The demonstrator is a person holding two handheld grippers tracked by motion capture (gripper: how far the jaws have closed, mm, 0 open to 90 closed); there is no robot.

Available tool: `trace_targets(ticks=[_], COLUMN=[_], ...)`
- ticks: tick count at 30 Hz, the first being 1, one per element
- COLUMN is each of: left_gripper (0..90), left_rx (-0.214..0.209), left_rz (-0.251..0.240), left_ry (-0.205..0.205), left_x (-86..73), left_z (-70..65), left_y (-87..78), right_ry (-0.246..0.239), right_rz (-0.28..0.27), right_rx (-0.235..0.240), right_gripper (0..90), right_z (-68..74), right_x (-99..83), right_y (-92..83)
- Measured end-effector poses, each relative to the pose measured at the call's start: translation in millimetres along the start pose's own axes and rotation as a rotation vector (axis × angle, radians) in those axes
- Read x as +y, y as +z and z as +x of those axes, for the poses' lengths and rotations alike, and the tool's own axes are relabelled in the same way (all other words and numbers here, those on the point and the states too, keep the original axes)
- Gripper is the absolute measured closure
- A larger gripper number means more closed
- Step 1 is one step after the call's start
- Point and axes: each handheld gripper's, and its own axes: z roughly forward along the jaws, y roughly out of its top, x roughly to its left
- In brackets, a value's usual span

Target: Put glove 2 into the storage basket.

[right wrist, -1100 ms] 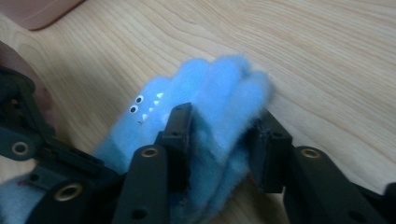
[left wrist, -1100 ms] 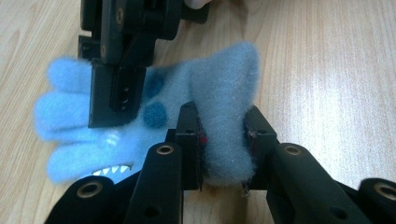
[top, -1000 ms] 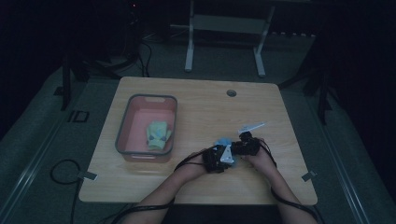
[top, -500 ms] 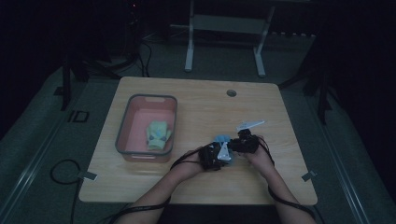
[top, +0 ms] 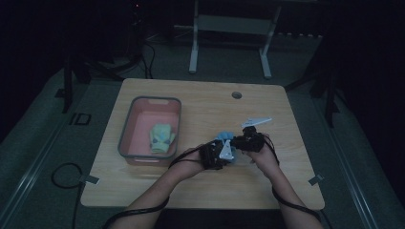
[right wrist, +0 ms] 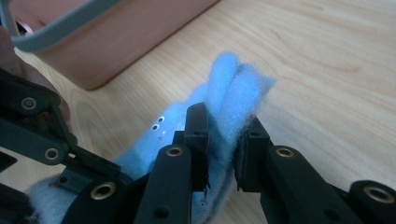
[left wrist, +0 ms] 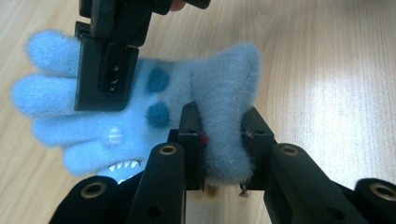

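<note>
A fluffy light-blue glove [top: 223, 137] with dark blue spots and a toothy face hangs between both grippers, just above the wooden table [top: 200, 105]. My left gripper [left wrist: 223, 135] is shut on a bunched fold of the glove [left wrist: 187, 88] at its cuff end. My right gripper [right wrist: 224, 140] is shut on the fingers end of the glove [right wrist: 233, 79], and its jaws have just been closing on it. In the high view the left gripper [top: 224, 151] and the right gripper [top: 236, 143] meet at the table's front middle.
A pink bin with a grey rim [top: 125, 131] stands on the left half of the table and holds a green glove [top: 161, 138]. Its wall [right wrist: 116, 37] is close behind the grippers. A cable hole [top: 236, 95] sits near the far edge.
Both hands have risen a little, lifting the blue glove with them. The bin and the green glove have not moved.
</note>
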Motion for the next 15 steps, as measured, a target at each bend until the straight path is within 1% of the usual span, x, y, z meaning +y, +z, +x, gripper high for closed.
trace_targets(ticks=[1, 2, 5, 6, 7, 9, 13, 15], left_gripper=[75.2, 75.2, 75.2, 75.2, 75.3, 75.3, 75.3, 75.4], left_rx=[0.006, 0.016, 0.016, 0.022, 0.025, 0.031, 0.049, 0.06], left_rz=[0.002, 0.002, 0.002, 0.001, 0.005, 0.01, 0.017, 0.017], left_ry=[0.004, 0.006, 0.006, 0.009, 0.012, 0.019, 0.02, 0.018], left_x=[0.9, 2.8, 2.8, 5.2, 6.1, 7.3, 7.8, 7.4], left_z=[0.8, 2.8, 2.8, 6.2, 7.2, 8.9, 13.2, 14.5], left_y=[-2.6, -7.7, -7.7, -15.2, -17.4, -21.5, -29.8, -34.1], right_ry=[0.006, 0.006, 0.01, 0.01, 0.001, -0.005, -0.003, -0.011], right_rz=[-0.009, -0.017, -0.022, -0.022, -0.025, -0.026, -0.042, -0.039], right_rx=[0.007, 0.002, 0.002, 0.002, -0.005, -0.01, -0.003, -0.005], right_gripper=[77.9, 78.0, 78.0, 78.0, 78.1, 78.2, 78.3, 78.4], right_z=[0.5, 2.0, 2.4, 2.4, 4.7, 6.4, 9.5, 12.7], right_x=[2.2, 6.8, 9.0, 9.0, 15.2, 19.3, 29.7, 35.8], right_y=[-1.0, -2.8, -3.4, -3.4, -3.8, -4.2, -3.8, -2.2])
